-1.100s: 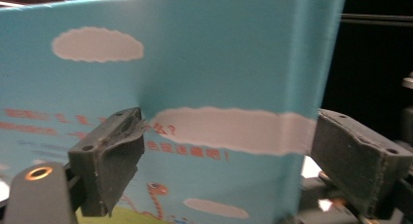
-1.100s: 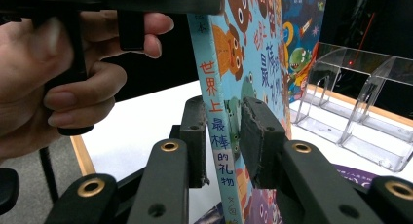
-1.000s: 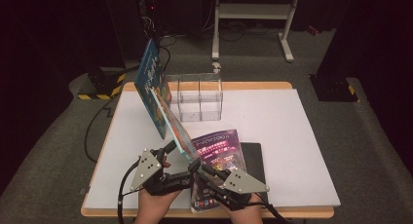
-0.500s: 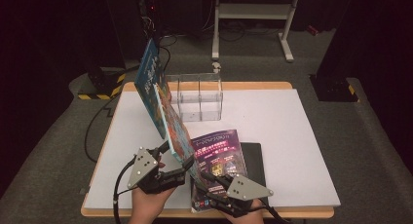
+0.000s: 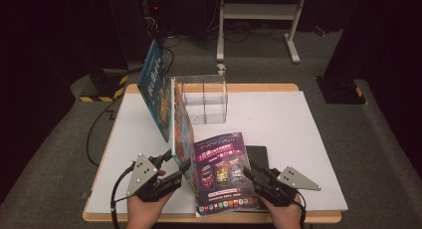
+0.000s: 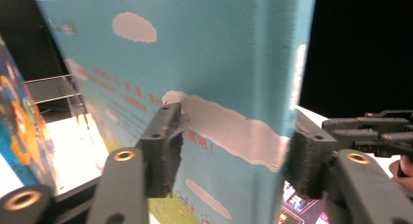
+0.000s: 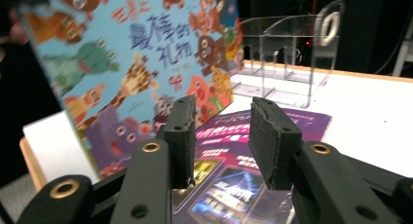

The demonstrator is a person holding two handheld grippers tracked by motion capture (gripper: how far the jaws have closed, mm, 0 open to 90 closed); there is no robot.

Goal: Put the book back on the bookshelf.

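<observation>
Dark floor and a metal stand lie beyond the white table (image 5: 308,139). From the high view, a clear organizer (image 5: 204,100) stands at the far middle, with a blue book (image 5: 155,87) leaning at its left. A second book (image 5: 182,132) now stands upright on its edge near the left gripper (image 5: 171,173); a second ago it tilted more. A purple magazine (image 5: 224,169) lies flat on a black pad (image 5: 259,157), the right gripper (image 5: 256,176) at its right edge, having drawn back from the book.

From the left gripper view, the jaws have just been closing and now clasp the book (image 6: 229,102) by its spine edge.

From the right gripper view, the jaws stand apart, released, over the magazine (image 7: 253,151). The book is now one-handed, probably ready to go into the organizer (image 7: 287,58).
</observation>
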